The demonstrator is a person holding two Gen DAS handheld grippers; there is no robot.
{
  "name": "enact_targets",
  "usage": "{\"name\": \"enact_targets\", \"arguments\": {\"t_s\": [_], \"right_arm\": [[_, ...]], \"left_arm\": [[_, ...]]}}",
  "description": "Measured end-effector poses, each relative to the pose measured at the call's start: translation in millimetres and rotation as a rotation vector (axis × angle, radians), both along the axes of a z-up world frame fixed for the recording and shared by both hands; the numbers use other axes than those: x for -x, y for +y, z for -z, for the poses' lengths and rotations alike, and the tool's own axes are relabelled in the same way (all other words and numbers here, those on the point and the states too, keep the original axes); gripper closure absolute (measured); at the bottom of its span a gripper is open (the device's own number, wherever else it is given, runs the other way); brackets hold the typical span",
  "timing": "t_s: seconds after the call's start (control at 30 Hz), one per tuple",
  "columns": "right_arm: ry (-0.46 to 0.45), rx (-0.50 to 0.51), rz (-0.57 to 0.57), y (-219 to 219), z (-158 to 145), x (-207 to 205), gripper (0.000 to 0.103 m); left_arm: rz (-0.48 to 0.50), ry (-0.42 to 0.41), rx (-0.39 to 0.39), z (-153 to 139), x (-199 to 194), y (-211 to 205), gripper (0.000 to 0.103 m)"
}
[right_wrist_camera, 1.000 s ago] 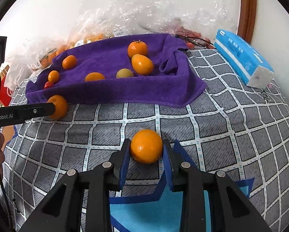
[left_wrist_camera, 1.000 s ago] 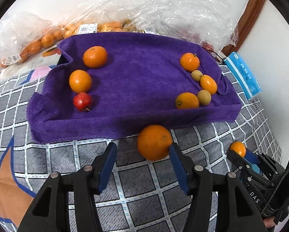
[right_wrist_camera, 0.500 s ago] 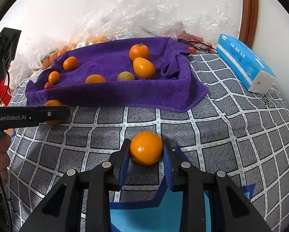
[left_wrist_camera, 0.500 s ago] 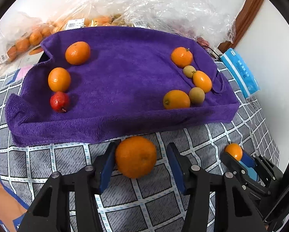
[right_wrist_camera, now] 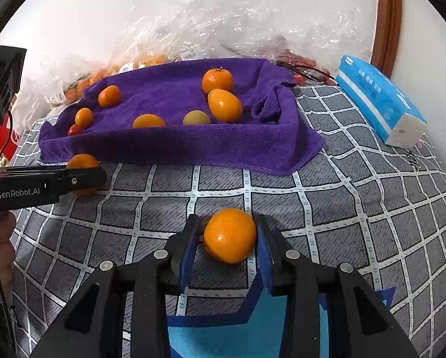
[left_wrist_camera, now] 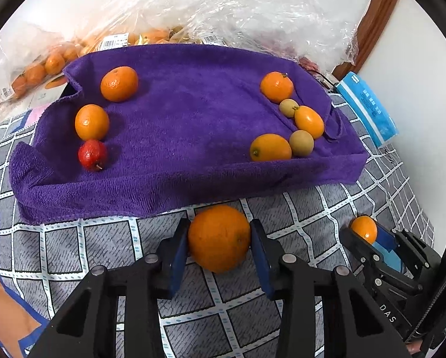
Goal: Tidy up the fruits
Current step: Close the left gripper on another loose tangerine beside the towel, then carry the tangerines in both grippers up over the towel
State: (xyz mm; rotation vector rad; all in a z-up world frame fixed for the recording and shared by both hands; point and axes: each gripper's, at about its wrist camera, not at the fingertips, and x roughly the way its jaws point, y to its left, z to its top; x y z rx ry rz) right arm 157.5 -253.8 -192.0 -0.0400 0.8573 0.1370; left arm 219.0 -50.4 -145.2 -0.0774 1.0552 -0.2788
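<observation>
Left tongs (left_wrist_camera: 220,238) reach toward twelve o'clock, pads pressed on an orange (left_wrist_camera: 219,238); right tongs (right_wrist_camera: 229,240), at three o'clock, clamp a smaller orange (right_wrist_camera: 230,235).

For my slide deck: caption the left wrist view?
Left gripper closed around an orange beside a fruit-laden purple towel.

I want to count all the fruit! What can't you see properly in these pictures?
- Bagged fruit, left wrist view: blurred behind crinkly clear plastic bags, so no count.
- Big orange, right wrist view: partly covered by the left gripper.
- Red fruit, right wrist view: half hidden by the purple towel fold.
- Red things behind the towel: too small to name.
- Small orange, left wrist view: mostly behind the right gripper.
</observation>
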Motion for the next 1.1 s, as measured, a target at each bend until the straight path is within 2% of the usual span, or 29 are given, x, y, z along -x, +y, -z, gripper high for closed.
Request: {"name": "enact_targets", "arguments": {"t_s": [0.1,0.57,0.8,1.0,1.1], "right_arm": [[-0.002,-0.002,0.008,-1,0,0,0.070],[0.002,-0.039,0.042,-2,-12,12,0.071],[-0.047,-0.030,0.049,11,-44,24,0.071],[-0.075,-0.062,0.062,14,-71,28,0.071],[-0.102,-0.058,0.066,19,-86,32,0.071]], "left_arm": [[0.000,-0.004,0.001,0,0,0,0.066],[-0.081,0.020,0.042,-4,21,31,0.066],[-0.123,-0.015,0.057,-24,42,50,0.067],[-0.150,-0.057,0.061,-49,57,64,0.067],[-0.159,-0.079,0.044,-61,63,67,0.067]]}}
